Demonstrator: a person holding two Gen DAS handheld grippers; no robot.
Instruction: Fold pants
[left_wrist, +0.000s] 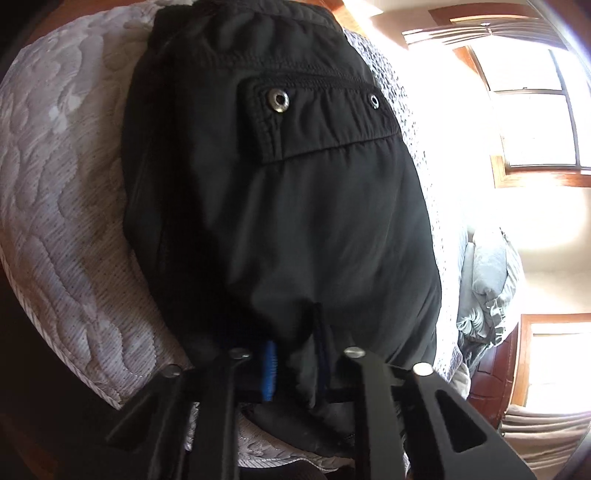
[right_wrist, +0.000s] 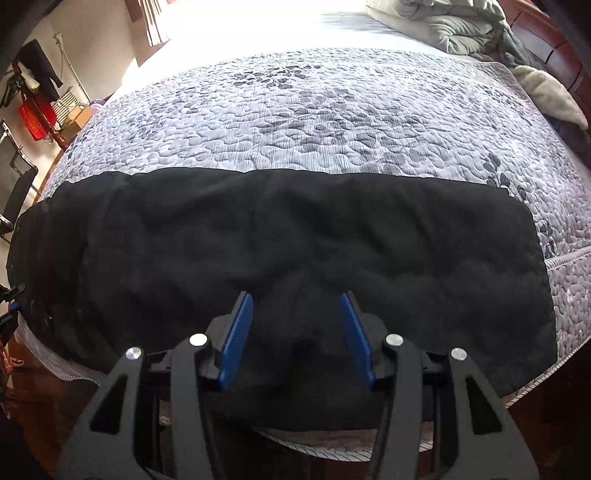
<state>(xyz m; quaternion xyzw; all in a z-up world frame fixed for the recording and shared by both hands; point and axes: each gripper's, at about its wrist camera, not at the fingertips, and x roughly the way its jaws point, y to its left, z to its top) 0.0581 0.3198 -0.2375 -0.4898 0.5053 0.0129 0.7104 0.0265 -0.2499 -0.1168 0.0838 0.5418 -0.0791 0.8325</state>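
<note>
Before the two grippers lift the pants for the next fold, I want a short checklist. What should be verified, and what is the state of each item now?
1. Left gripper closed on cloth: ok. Its jaws are shut on the near edge of the pants; only a sliver of one blue pad shows.
2. Right gripper closed on cloth: not ok. Its jaws stand apart, with a hump of black cloth between the blue pads.
3. Pants lying flat on the quilt: ok, only light wrinkles.
4. Both layers caught in the left grip: cannot tell.
5. Quilt clear beyond the pants: ok; the bundled blanket lies far off.
</note>
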